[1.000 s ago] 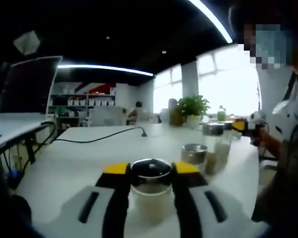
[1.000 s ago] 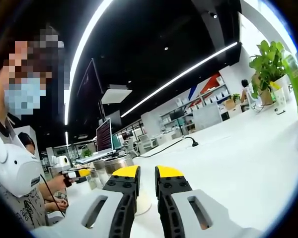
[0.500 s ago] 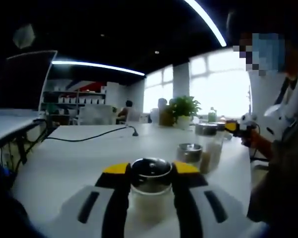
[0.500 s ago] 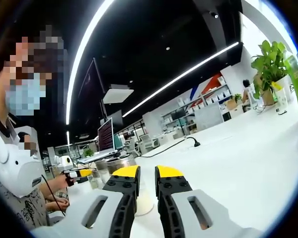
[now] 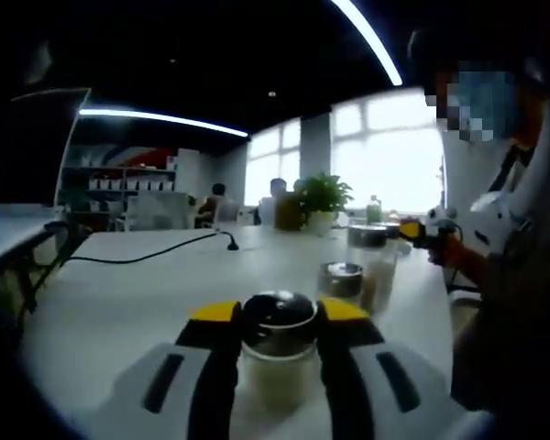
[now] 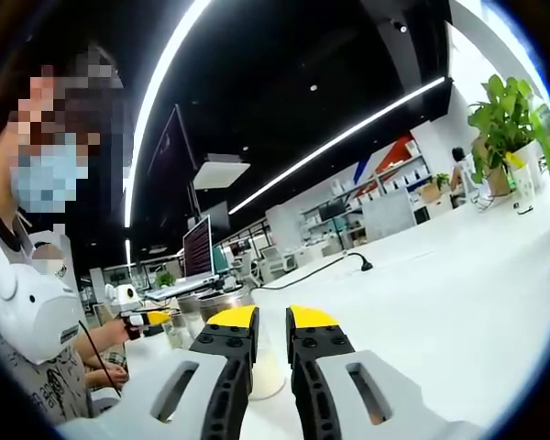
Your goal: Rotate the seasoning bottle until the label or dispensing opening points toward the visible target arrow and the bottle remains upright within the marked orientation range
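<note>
The left tool (image 5: 277,321) clamps the clear glass seasoning bottle with the steel cap (image 5: 278,353) just under its lid, upright on the white tabletop (image 5: 119,293), likely to twist it; no arrow is discernible; the right tool (image 6: 271,323) hangs nearly closed, empty.
</note>
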The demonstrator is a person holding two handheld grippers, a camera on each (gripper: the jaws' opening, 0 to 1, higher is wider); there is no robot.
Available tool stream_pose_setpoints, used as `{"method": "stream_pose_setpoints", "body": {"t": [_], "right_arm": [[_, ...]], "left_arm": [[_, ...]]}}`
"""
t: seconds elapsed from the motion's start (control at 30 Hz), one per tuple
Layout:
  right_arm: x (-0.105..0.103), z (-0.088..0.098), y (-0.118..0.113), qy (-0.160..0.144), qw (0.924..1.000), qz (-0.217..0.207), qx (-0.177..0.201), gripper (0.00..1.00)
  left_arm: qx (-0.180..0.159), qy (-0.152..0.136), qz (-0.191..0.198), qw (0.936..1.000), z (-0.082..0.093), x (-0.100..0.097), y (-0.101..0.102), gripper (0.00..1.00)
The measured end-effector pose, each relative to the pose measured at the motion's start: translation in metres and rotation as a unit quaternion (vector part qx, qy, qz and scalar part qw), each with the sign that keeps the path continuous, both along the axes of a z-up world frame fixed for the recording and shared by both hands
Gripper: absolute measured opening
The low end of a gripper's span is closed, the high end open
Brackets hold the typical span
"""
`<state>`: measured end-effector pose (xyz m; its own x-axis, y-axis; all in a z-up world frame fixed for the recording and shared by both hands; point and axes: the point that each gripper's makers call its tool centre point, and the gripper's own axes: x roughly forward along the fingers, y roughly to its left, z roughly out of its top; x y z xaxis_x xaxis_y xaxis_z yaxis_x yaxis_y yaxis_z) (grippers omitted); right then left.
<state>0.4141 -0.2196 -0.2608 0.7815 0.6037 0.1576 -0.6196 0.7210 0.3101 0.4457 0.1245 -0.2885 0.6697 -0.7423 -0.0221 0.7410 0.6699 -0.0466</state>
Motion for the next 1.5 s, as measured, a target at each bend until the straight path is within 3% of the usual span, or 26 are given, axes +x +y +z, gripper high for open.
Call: {"method": "stream_pose_setpoints", "body": {"t": [0.47,0.87,1.03,1.13,1.27,1.4,1.5], "right_arm": [[0.004,-0.003,0.002,0.006,1.0000,0.001,-0.004,0.10],[0.003,-0.002,0.006,0.003,0.9999,0.005,-0.008,0.11],[0.002,-0.001,0.006,0.000,1.0000,0.004,-0.007,0.11],[0.001,0.000,0.007,0.000,1.0000,0.006,-0.002,0.11],[0.000,-0.001,0.008,0.000,1.0000,0.006,-0.005,0.12],[0.000,-0.001,0.006,0.000,1.0000,0.005,0.003,0.12],[0.000,-0.001,0.007,-0.001,1.0000,0.006,0.005,0.12]], "left_arm": [[0.017,0.020,-0.091,0.9955,-0.002,0.002,-0.005,0.34],[0.020,0.025,-0.121,0.9921,-0.002,0.000,-0.008,0.34],[0.019,0.030,-0.114,0.9929,-0.002,0.000,-0.010,0.34],[0.010,0.053,-0.112,0.9923,0.000,0.000,-0.008,0.35],[0.004,0.050,-0.103,0.9934,0.006,-0.001,-0.009,0.38],[0.008,0.050,-0.060,0.9969,0.006,0.004,-0.005,0.41],[-0.022,0.034,-0.015,0.9990,0.018,0.012,0.003,0.44]]}}
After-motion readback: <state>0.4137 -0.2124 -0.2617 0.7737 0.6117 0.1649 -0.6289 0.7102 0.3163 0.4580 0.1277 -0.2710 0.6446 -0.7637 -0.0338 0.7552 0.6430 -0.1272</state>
